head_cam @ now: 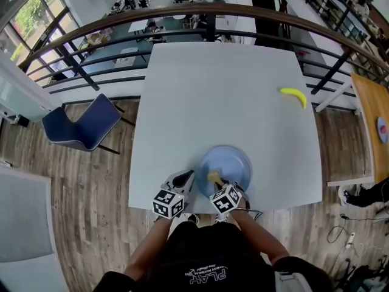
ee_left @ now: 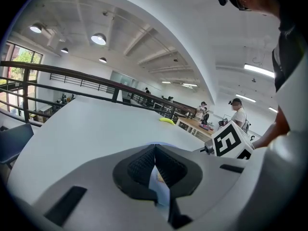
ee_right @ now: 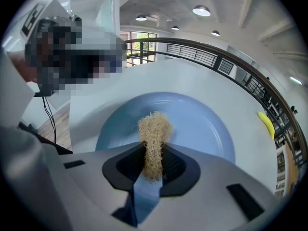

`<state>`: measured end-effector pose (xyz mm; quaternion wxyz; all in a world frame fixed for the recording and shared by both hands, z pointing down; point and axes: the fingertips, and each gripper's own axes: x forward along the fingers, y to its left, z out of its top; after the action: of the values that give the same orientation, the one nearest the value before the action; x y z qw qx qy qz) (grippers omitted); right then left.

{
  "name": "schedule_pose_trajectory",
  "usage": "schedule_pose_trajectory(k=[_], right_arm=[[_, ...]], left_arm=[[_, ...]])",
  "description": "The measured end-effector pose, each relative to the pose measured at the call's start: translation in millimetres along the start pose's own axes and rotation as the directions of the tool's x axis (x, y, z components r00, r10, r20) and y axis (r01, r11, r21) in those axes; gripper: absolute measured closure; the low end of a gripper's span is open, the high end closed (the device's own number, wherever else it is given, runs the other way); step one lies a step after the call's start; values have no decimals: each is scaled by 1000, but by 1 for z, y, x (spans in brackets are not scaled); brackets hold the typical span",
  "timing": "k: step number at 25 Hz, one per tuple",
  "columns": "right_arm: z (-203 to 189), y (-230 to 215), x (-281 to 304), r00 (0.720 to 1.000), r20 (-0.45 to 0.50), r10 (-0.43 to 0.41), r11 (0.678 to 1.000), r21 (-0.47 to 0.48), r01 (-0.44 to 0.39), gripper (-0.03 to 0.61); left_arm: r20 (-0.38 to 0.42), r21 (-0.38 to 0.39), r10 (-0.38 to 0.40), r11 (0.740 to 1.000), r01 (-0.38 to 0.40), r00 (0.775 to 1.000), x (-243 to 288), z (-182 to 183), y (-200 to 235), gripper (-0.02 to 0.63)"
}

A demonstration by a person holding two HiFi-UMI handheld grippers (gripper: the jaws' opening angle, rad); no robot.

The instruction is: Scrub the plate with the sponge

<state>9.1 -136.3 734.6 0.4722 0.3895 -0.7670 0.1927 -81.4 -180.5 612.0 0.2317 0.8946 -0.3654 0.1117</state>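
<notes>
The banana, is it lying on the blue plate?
No, the banana lies on the bare table, far from the plate.

This looks like a big open office or work hall, up on a high level. A dark railing runs along the edge, and past it, lower down, are what seem to be desks (small and far away). There is a white tabletop, a blue chair, a wooden floor and tall windows. Round lamps shine overhead. People stand by other tables.
</notes>
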Motion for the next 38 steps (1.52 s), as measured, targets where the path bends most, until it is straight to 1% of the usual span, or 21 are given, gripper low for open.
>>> schedule_pose_trajectory(k=[7,13,19,22,25,31,35,38], right_arm=[[-19,-42,-6,997,-18,-75,992,98,77,505],[-33,-71,-12,990,-38,-137,981,137,141,505],[-41,-87,-13,987,-40,-156,972,173,161,505],[-39,-91,-14,988,-37,-149,965,213,153,505],[-37,-93,-18,988,-30,-150,962,226,153,505],[-6,-99,-39,985,70,-159,964,227,139,505],[26,-97,-59,974,156,-167,967,220,131,505],[50,-96,-76,956,242,-168,972,205,119,505]], left_arm=[[-32,14,-55,998,56,998,17,-4,-14,601],[-37,30,-88,996,89,995,25,-3,-28,601],[-40,41,-89,995,91,995,27,-1,-33,601],[-39,44,-86,995,88,996,24,2,-32,601],[-31,45,-82,995,84,996,22,5,-31,601],[-1,58,-63,996,63,998,21,16,-31,601],[48,56,-4,998,2,999,6,32,-9,601],[85,48,34,998,-38,996,-3,47,6,601]])
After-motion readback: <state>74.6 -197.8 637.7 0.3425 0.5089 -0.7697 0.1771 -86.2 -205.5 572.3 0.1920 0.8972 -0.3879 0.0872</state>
